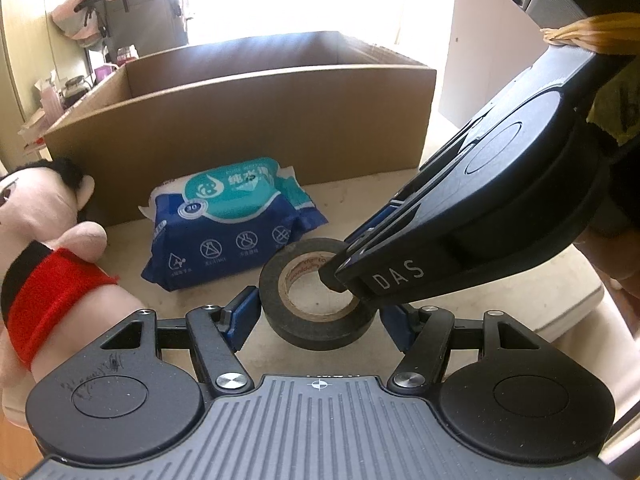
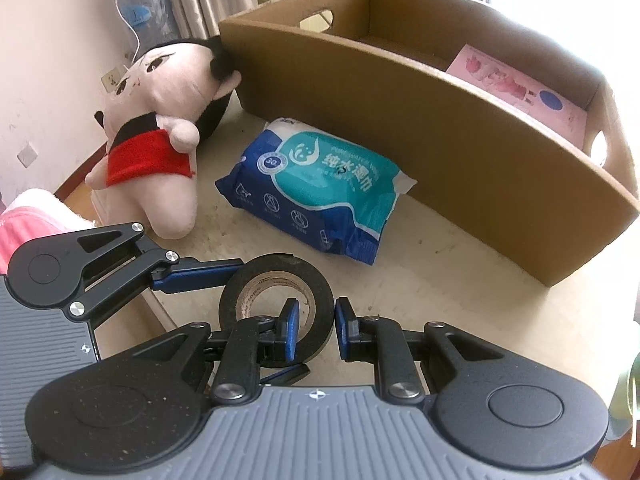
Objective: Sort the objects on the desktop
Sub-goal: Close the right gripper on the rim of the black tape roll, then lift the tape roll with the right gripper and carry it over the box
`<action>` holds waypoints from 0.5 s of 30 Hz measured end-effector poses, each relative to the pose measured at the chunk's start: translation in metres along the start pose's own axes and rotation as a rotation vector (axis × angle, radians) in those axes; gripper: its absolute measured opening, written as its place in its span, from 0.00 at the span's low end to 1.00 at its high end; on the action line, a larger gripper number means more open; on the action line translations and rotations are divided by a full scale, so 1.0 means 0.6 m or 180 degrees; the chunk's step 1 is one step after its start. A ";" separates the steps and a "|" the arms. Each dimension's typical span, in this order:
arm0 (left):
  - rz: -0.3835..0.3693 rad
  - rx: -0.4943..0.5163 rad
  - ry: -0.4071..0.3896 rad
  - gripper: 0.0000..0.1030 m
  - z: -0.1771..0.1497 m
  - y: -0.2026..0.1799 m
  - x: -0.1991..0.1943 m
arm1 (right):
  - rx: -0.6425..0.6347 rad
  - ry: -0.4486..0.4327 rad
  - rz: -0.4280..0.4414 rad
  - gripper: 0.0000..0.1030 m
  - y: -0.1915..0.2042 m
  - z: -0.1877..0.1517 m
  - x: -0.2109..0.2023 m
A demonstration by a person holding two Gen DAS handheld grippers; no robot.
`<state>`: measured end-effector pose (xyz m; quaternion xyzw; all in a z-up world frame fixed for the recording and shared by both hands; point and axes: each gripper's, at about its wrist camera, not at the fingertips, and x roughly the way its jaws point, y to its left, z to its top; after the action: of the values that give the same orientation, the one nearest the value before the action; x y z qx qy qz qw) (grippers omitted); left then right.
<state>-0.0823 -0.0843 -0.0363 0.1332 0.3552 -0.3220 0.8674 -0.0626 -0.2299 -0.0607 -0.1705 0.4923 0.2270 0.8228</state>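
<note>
Left gripper (image 1: 318, 316): my fingers straddle the tape roll (image 1: 316, 292), pads on its outer sides.
Right gripper (image 2: 314, 330): I pinch the roll's wall, nearly closed.

The soft pink plush doll in a red cloth (image 1: 48, 280) runs off the left wrist view's left edge; the black gripper body (image 1: 472, 216) covers the black tape roll's (image 1: 316, 292) right rim; the brown cardboard box's (image 2: 440, 120) floor is mostly hidden behind its near wall.
</note>
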 end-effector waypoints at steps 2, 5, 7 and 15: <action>0.0017 0.0005 -0.0029 0.63 0.002 -0.002 -0.006 | -0.0007 -0.0039 -0.0007 0.21 0.002 0.002 -0.007; 0.0033 0.0001 -0.0076 0.63 -0.003 -0.013 -0.026 | -0.0006 -0.0101 -0.0012 0.21 0.003 0.007 -0.017; 0.0037 -0.0009 -0.0109 0.63 0.007 0.000 -0.019 | 0.0003 -0.0152 -0.0014 0.21 0.003 0.011 -0.026; 0.0122 0.0047 -0.0323 0.63 0.045 0.008 -0.039 | 0.0060 -0.0457 -0.0037 0.20 -0.007 0.038 -0.073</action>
<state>-0.0774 -0.0821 -0.0007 0.1298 0.3058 -0.3142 0.8893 -0.0618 -0.2310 -0.0111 -0.1489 0.4332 0.2292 0.8589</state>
